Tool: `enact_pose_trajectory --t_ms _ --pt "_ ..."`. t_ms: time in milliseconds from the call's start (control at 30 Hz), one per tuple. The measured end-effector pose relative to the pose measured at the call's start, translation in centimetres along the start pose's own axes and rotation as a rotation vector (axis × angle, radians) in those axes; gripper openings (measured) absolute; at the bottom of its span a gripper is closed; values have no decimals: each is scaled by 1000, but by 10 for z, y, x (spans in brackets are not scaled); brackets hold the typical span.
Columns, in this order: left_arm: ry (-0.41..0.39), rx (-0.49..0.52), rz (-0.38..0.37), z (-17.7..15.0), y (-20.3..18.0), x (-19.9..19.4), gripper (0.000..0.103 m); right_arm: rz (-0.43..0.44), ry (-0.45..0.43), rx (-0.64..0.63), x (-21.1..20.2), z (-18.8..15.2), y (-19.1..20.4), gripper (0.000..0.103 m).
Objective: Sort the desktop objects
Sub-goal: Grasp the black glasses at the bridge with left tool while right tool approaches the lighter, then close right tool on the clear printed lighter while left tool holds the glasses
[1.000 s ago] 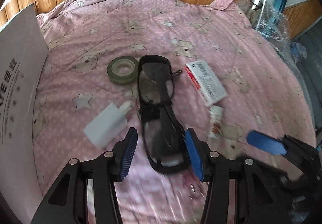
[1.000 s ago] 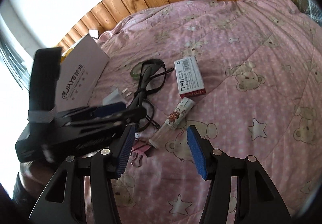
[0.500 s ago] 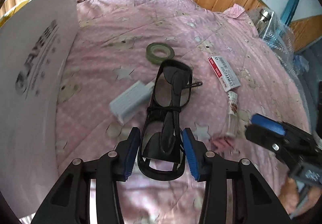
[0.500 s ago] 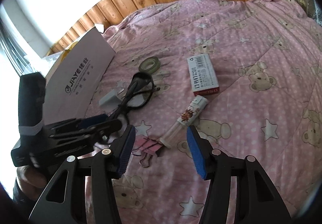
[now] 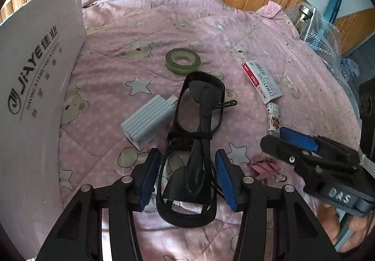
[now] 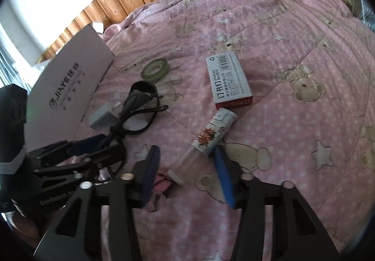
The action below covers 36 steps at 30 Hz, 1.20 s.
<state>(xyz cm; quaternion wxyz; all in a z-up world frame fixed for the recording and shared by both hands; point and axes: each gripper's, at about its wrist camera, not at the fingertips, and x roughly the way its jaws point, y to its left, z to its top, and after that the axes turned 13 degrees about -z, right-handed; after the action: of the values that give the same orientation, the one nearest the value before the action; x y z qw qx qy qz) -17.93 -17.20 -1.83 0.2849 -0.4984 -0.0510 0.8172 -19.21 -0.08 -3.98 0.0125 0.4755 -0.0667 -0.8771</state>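
Black plastic sits between your left gripper (image 5: 187, 174) pads: the folded glasses (image 5: 195, 139) lie lengthwise along the fingers, so the blue pads flank the frame at its near lens, where closing would bear on the rim rather than the thin temples. The jaws stand spread, with a sliver of quilt (image 5: 140, 33) showing on each side of the frame, so nothing is pinched yet; the glasses rest on the pink bedding, just beside the grey charger (image 5: 146, 123) and short of the green tape roll (image 5: 182, 60). Your right gripper (image 6: 187, 174) is likewise spread, set low over the small printed tube (image 6: 211, 136), whose near end lies between the pads, while the pink binder clip (image 6: 159, 184) sits by the left pad. That straddle looks like a lineup for the tube, though the pads do not appear to bear on it. The staple box (image 6: 228, 80) lies just beyond the tube's far end. The white carton (image 5: 35, 87) standing at the quilt's left edge may be where sorted items go, but nothing shows that for certain.
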Motion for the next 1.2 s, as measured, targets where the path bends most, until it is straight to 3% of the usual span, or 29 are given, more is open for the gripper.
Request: enact_pose_trajectory --t_ms 100,233,333,400,467,733,867,1033,1133,1200 --pt "6 6 21 -6 -2 -4 45 27 17 -15 -3 -2 -8 27" --pt "3 -4 3 -16 0 -14 45 31 27 15 -10 -5 -26 27" --pt "6 -18 -7 -17 2 -14 45 50 37 47 -12 -4 -30 32" --pt "4 -23 6 -16 2 -14 45 61 34 54 -13 -1 -26 44" --pt "8 -22 11 -16 1 -12 45 52 21 45 -16 3 -18 49" --pt "12 3 37 -16 -6 -7 51 -24 26 -3 9 16 8 52" --pt "11 10 36 -16 -6 -7 52 -66 19 -64 7 13 5 24" --pt "8 7 26 -16 -5 -7 52 -50 36 -76 -3 6 -16 20" --pt "5 -5 11 -17 -4 -10 52 8 32 -33 -12 4 -28 27" --pt "-3 -20 -5 -16 -2 -13 52 26 23 0 -18 2 -35 48"
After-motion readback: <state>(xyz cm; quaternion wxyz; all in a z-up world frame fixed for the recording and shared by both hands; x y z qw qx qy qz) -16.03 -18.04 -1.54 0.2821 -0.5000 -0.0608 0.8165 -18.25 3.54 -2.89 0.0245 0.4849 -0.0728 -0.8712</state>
